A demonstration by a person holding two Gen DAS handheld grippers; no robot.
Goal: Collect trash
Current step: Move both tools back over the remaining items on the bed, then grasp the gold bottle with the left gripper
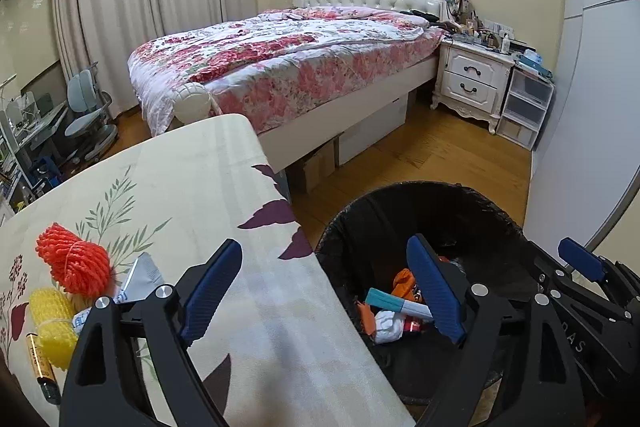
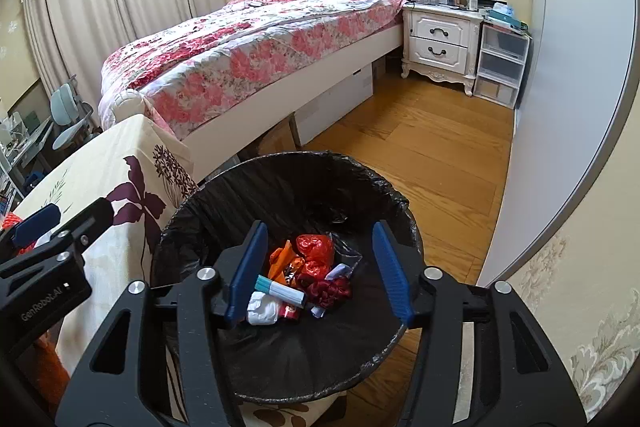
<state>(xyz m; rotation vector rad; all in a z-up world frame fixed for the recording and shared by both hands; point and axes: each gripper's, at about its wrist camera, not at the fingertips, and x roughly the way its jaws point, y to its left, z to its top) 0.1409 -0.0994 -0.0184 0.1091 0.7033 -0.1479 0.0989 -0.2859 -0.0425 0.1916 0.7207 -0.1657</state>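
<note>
A black-lined trash bin point(image 2: 372, 183) stands on the floor beside the table; it also shows in the left wrist view point(image 1: 496, 211). Inside lie wrappers, a white wad and a teal-and-white tube point(image 2: 280, 291). My right gripper point(image 2: 320, 267) is open and empty above the bin. My left gripper point(image 1: 324, 287) is open and empty over the table edge, straddling table and bin. On the table at the left lie an orange string ball point(image 1: 74, 263), a yellow string bundle point(image 1: 50, 319), a silver wrapper point(image 1: 142, 277) and a battery point(image 1: 42, 367).
The table wears a floral cloth point(image 1: 168, 195). A bed with a pink floral quilt point(image 1: 288, 63) stands behind, with a white nightstand point(image 1: 472, 79) and plastic drawers point(image 1: 524, 107). A white wardrobe point(image 1: 592, 115) is at the right. Wooden floor point(image 2: 432, 155) surrounds the bin.
</note>
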